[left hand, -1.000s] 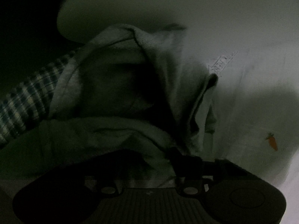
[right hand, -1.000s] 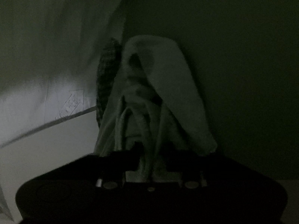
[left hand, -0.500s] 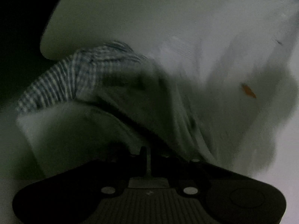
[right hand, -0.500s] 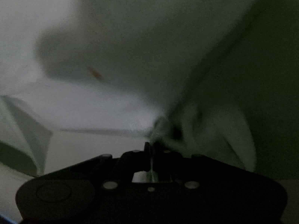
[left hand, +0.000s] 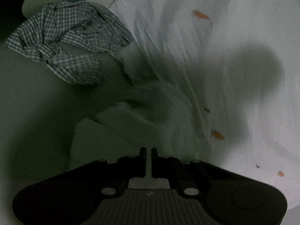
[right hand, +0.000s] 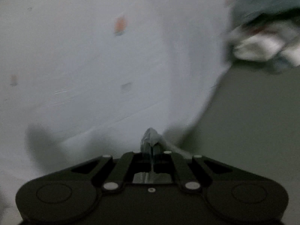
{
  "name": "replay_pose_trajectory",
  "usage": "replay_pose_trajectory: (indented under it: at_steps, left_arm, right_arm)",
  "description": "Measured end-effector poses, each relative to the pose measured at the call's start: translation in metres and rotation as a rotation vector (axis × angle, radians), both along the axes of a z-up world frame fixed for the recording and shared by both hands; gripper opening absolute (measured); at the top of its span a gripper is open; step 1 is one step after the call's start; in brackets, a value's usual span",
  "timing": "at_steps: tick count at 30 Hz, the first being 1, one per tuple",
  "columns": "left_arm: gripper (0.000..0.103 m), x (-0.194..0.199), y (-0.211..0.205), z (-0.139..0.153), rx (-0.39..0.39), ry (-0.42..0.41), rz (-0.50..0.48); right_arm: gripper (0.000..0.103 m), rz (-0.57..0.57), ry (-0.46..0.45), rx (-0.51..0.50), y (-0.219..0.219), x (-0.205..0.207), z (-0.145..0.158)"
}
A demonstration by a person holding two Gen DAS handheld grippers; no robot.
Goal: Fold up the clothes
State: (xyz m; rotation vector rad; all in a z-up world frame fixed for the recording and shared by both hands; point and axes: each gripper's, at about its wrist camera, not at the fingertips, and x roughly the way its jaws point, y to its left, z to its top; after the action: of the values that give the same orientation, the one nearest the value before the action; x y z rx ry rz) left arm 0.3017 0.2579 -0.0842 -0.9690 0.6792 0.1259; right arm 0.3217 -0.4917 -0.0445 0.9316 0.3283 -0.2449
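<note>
- Right now my right claw (right hand: pixel 150 146) is pinched tight on a bunched corner of the white carrot-print garment (right hand: pixel 105 60); my left claw (left hand: pixel 148 151) is nipped nearly closed on a thin strip of pale cloth, seemingly its other edge.
- It hangs spread between them, so I judge I'm mid-spreading; next, lay it flat on the surface (right hand: pixel 253 123).
- Farther off lie a checked garment (left hand: pixel 71 43) and a blurred pile (right hand: pixel 266 37).

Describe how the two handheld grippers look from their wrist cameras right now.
Both are matte black with wide, rounded bodies. The left gripper has a grey ribbed centre panel, two silver rivets and a round embossed disc on one side. The right gripper shows angled linkage bars, silver rivets and two round embossed discs. No cables, hands or sleeves show.
</note>
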Motion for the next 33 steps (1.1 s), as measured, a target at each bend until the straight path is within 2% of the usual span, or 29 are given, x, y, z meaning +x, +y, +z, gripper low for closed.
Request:
replay_pose_trajectory:
  at_steps: [1, 5, 7, 9, 14, 18, 22, 27, 30, 33]
  left_arm:
    - [0.009, -0.002, -0.004, -0.002, 0.002, 0.007, -0.001]
    - [0.019, -0.006, -0.024, -0.009, 0.045, 0.055, -0.009]
    - [0.023, -0.005, -0.028, -0.012, 0.061, 0.088, -0.005]
    - [0.033, -0.005, -0.029, -0.016, 0.073, 0.102, 0.002]
    - [0.049, 0.005, -0.025, -0.024, 0.118, 0.133, -0.003]
    - [0.056, 0.016, -0.021, -0.033, 0.148, 0.173, 0.015]
    - [0.063, 0.034, -0.013, -0.045, 0.115, 0.191, 0.021]
    - [0.064, 0.064, -0.008, -0.058, 0.101, 0.216, -0.002]
    - [0.064, 0.079, -0.007, -0.066, 0.090, 0.235, -0.023]
    - [0.063, 0.089, -0.008, -0.072, 0.074, 0.246, -0.030]
  right_arm:
    - [0.002, -0.001, 0.043, -0.001, -0.013, -0.009, -0.006]
    - [0.005, 0.026, 0.203, -0.040, 0.008, 0.002, -0.030]
    - [0.007, 0.051, 0.241, -0.039, 0.019, 0.009, -0.041]
    - [0.010, 0.091, 0.254, -0.030, 0.037, 0.034, -0.046]
    - [0.023, 0.200, 0.256, -0.057, 0.075, 0.080, -0.056]
    - [0.030, 0.340, 0.269, -0.065, 0.114, 0.114, -0.062]
    - [0.039, 0.513, 0.261, 0.002, 0.159, 0.140, -0.076]
    - [0.043, 0.652, 0.301, 0.087, 0.202, 0.162, -0.095]
    - [0.048, 0.719, 0.315, 0.213, 0.223, 0.174, -0.111]
    - [0.052, 0.741, 0.335, 0.363, 0.239, 0.186, -0.131]
